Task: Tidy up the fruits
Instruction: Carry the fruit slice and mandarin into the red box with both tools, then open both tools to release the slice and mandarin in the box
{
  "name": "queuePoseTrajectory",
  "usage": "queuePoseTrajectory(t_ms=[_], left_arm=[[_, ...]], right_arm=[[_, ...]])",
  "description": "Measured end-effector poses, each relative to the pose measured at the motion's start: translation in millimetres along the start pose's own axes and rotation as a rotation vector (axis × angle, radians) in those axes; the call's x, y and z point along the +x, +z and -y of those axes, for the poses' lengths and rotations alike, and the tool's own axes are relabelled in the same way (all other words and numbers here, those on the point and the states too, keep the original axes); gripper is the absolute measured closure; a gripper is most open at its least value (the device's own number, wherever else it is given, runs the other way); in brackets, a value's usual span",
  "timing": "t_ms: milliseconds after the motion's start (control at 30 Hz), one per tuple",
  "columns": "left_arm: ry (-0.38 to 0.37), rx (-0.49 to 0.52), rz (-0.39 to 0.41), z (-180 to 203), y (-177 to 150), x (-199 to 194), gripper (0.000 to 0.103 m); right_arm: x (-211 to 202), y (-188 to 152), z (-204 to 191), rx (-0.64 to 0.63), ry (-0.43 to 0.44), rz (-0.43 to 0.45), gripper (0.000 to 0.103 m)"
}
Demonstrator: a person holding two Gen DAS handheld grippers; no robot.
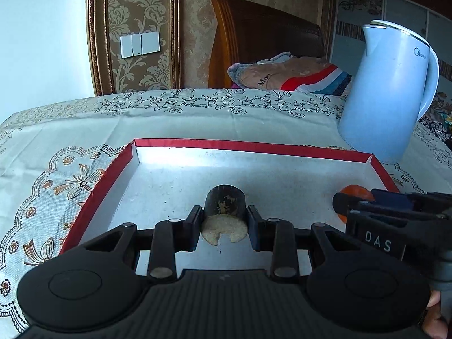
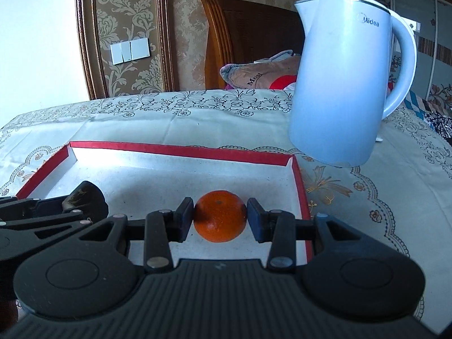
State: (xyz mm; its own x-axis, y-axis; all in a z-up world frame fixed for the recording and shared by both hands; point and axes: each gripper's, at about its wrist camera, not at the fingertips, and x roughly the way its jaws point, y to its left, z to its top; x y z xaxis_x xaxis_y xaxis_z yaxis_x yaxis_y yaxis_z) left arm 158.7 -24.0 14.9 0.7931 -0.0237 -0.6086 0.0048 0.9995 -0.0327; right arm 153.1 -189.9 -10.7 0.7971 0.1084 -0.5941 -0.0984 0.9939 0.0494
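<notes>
A shallow tray with a red rim [image 1: 248, 144] and a grey-white floor lies on the table; it also shows in the right wrist view [image 2: 180, 149]. My left gripper [image 1: 224, 227] is shut on a short dark-skinned fruit piece with a pale cut end [image 1: 225, 212], held low over the tray floor. That piece shows in the right wrist view [image 2: 89, 197] behind the left gripper's body. My right gripper [image 2: 220, 220] is shut on an orange [image 2: 219, 216] over the tray's right side. In the left wrist view the orange [image 1: 356, 192] peeks out behind the right gripper [image 1: 347, 202].
A pale blue Midea kettle [image 2: 341, 84] stands on the patterned tablecloth [image 1: 175, 118] just beyond the tray's far right corner. A wooden headboard [image 1: 262, 36] and a folded blanket [image 1: 288, 73] lie behind the table. The two grippers are close side by side.
</notes>
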Motion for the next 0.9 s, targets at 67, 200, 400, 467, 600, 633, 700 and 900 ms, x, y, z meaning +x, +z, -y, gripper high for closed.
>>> queuePoseTrajectory(t_ms=[67,200,400,467,600,633,700,900], left_arm=[[0.009,-0.003,-0.008,-0.5,1.8,4.0,0.070],[0.033,-0.004,-0.033,-2.5,3.5,10.2,0.070],[0.041,0.000,-0.042,-2.3,5.2,13.3,0.070],[0.040,0.000,-0.042,-2.2,5.2,13.5,0.070],[0.024,-0.026,-0.045,-7.1,5.9,14.2,0.070],[0.022,-0.032,-0.047,-7.8,6.0,14.6,0.070],[0.021,-0.036,-0.047,-9.1,6.1,15.1,0.070],[0.029,-0.055,-0.047,-12.8,6.3,15.2,0.070]], right_arm=[[2.4,0.0,3.3,0.022,0.005,-0.017,0.064],[5.2,1.5,8.5,0.044,-0.002,-0.029,0.064],[6.8,1.5,3.5,0.023,-0.010,-0.035,0.064],[6.7,2.2,4.8,0.028,-0.006,-0.037,0.064],[6.7,2.1,4.7,0.028,-0.004,-0.035,0.063],[6.5,2.0,4.4,0.026,-0.005,-0.035,0.063],[5.7,1.8,4.4,0.027,-0.005,-0.033,0.063],[-0.4,1.2,1.7,0.010,-0.022,0.002,0.044]])
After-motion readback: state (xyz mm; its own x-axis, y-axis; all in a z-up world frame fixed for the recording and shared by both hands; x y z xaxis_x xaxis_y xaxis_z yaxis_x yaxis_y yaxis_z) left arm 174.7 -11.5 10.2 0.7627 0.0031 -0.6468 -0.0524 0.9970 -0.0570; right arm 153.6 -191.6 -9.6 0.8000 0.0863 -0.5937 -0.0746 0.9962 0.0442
